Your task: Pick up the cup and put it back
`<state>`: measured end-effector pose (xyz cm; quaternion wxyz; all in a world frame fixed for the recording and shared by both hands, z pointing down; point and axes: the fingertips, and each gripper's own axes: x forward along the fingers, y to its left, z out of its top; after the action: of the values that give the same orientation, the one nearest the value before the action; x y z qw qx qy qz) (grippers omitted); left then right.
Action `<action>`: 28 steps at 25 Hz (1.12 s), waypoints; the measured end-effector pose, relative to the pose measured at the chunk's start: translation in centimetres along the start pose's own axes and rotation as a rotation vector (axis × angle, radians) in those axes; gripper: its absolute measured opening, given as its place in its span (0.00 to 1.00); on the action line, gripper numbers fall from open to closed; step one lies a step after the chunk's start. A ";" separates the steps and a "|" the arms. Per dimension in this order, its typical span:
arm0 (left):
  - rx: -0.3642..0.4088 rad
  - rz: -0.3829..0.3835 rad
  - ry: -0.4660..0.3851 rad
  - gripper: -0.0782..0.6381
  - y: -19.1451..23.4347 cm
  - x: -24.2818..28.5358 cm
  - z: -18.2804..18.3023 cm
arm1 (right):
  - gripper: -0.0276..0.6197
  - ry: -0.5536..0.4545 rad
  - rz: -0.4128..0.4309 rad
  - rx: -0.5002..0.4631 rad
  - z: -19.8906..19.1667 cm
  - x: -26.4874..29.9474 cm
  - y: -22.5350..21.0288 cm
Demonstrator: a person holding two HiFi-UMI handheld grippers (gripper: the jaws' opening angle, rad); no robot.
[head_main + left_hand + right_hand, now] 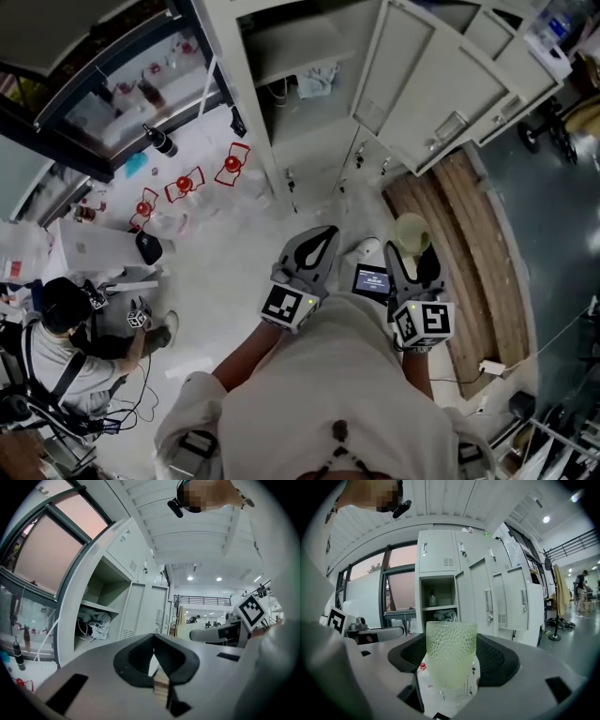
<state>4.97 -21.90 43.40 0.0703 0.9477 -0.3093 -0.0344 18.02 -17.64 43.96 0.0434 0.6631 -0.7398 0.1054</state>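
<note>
Cup point(451, 653): pale green translucent glass tumbler, no handle, straight sides w/ bumpy dimpled texture all round, clearer smooth base. It sits upright btwn the jaws of the right tool point(451, 670), which is clenched on its sides, held up in the air in front of white metal lockers point(487, 599). Jaw pads are black w/ a fine ribbed/mesh face; tool bodies smooth grey plastic. Left tool point(153, 660): jaws pressed together, tips meeting in a point, nothing btwn them.
</note>
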 end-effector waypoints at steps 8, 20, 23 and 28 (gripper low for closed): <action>-0.008 0.028 -0.013 0.12 0.6 -1.0 0.3 | 0.57 0.007 0.064 -0.010 -0.6 1.4 1.2; -0.013 0.096 -0.015 0.12 2.7 -1.8 0.2 | 0.57 0.026 0.121 -0.023 -0.4 3.5 2.5; -0.011 0.110 -0.030 0.12 3.0 -1.7 0.5 | 0.57 0.032 0.135 -0.026 -0.3 4.1 2.5; -0.006 0.160 -0.055 0.12 4.3 -1.4 1.1 | 0.57 0.037 0.178 -0.041 0.2 5.8 2.6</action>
<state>1.23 -24.60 42.98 0.0671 0.9184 -0.3858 -0.0558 14.82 -23.05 44.74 0.0609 0.5915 -0.7970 0.1059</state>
